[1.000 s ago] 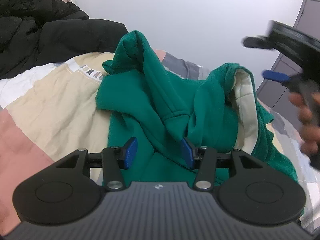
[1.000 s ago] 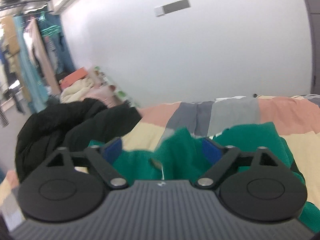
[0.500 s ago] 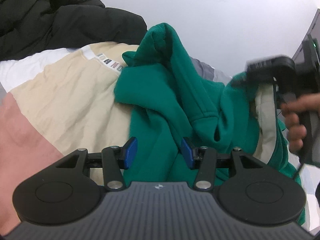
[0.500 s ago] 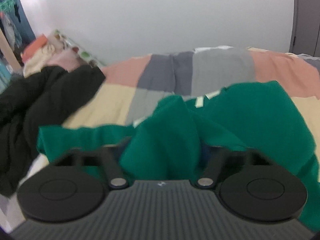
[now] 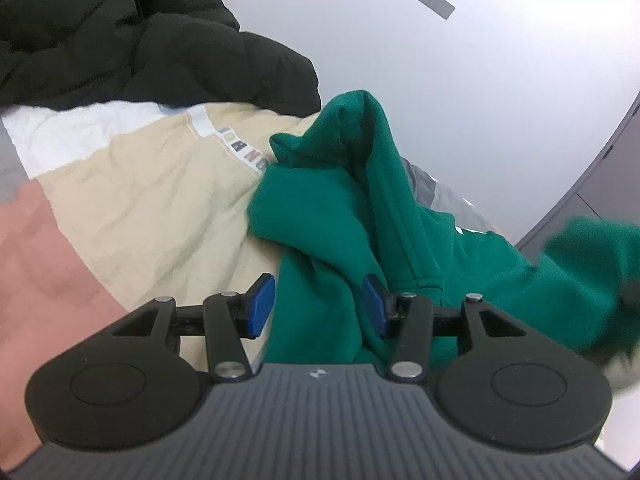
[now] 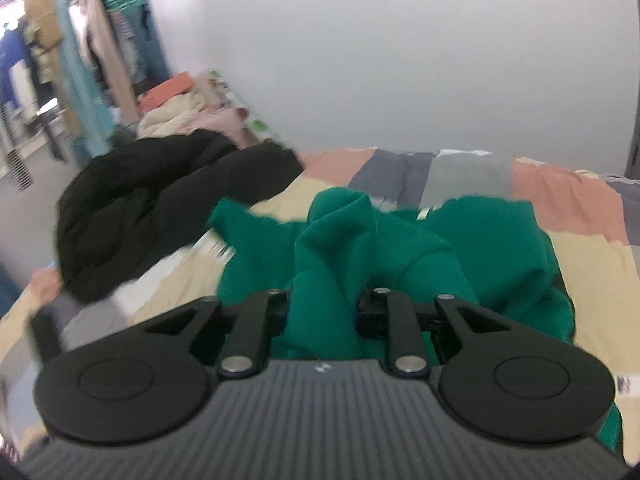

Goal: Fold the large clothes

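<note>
A crumpled green hoodie (image 5: pixel 352 216) lies bunched on a patchwork bedspread (image 5: pixel 132 200). My left gripper (image 5: pixel 318 306) is open, its blue pads on either side of a fold of the hoodie without pinching it. My right gripper (image 6: pixel 322 312) is shut on a bunch of the green hoodie (image 6: pixel 328 264), which it holds raised above the bed. The pads of the right gripper are hidden by the cloth. The hoodie's right end looks lifted and blurred in the left wrist view.
A black puffer jacket (image 5: pixel 120 40) lies at the far left of the bed and also shows in the right wrist view (image 6: pixel 152 208). A clothes rack (image 6: pixel 80 60) stands beyond it. A grey wardrobe (image 5: pixel 600 184) stands at the right.
My right gripper came down onto the hoodie, closed on a bunch of it and lifted it. The left gripper stayed open and shifted slightly along the fabric.
</note>
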`<state>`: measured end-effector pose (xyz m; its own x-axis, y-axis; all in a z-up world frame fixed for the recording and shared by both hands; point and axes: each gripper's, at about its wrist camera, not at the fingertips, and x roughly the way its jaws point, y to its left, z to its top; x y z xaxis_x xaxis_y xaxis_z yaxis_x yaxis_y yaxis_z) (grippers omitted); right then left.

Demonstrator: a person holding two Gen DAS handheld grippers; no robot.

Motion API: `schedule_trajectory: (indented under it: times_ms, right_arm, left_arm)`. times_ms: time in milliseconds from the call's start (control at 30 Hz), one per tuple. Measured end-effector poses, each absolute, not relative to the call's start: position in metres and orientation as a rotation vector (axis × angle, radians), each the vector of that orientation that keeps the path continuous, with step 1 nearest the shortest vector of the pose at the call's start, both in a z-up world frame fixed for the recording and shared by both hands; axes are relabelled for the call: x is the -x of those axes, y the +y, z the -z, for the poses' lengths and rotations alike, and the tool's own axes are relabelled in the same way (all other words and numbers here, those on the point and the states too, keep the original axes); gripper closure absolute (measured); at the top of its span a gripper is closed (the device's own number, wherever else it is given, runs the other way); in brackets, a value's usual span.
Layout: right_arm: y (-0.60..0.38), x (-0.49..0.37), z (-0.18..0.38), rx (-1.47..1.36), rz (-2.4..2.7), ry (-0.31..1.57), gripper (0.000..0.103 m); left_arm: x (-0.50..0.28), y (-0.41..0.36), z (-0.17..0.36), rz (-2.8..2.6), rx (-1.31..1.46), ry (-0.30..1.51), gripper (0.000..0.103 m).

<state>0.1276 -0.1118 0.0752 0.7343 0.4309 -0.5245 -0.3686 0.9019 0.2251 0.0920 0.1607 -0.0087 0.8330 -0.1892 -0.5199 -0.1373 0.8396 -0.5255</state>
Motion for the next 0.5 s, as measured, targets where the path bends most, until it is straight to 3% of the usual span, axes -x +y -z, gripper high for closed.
schedule_trajectory:
  times_ms: [433, 500]
  right_arm:
    - [-0.148, -0.033, -0.006, -0.040, -0.525, 0.820, 0.079]
    - [-0.159, -0.036, 0.000, -0.082, -0.515, 0.875, 0.065]
  left_arm:
    - [-0.076, 0.138, 0.004, 0.133, 0.598, 0.615, 0.049]
    - [-0.076, 0.134, 0.005, 0.141, 0.595, 0.612, 0.049]
